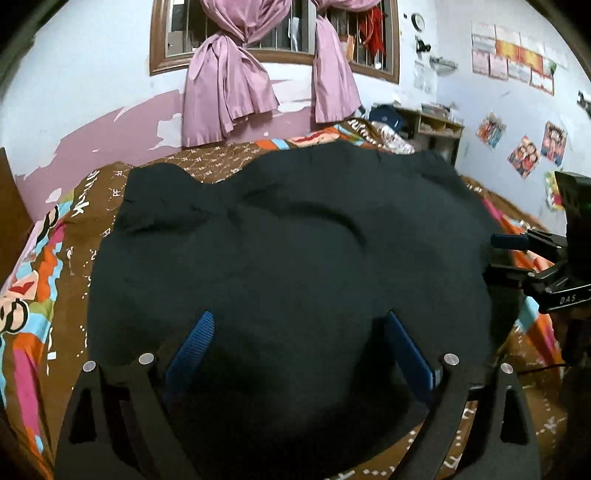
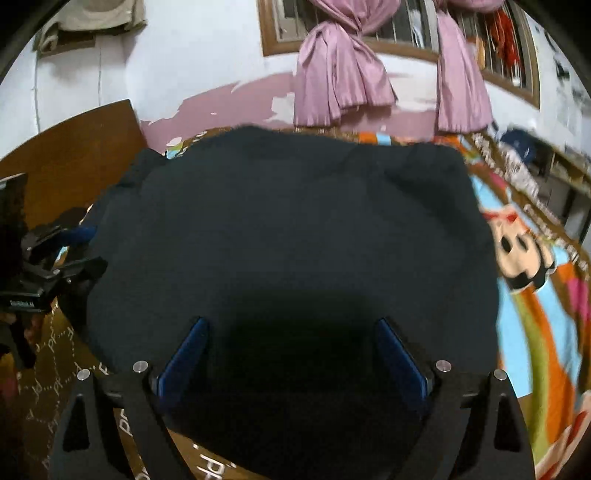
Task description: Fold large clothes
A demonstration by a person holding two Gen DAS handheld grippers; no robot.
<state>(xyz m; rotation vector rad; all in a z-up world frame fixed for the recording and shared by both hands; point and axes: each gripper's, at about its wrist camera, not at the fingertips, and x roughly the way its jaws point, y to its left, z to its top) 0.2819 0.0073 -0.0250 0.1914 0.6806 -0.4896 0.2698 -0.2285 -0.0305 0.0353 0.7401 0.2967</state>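
Both the left gripper and right gripper gape wide over the dark garment at frame bottom; pinch its near hem squarely before lifting

Garment on bedspread (window behind).

Bedroom backdrop I'm seeing.
Patterned bedspread, knotted pink curtains, barred window, posters, wooden shelf.

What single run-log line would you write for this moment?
stage: before grasp | left gripper: open over near edge | right gripper: open over near edge | dark garment: spread on patterned bedspread, wrinkled
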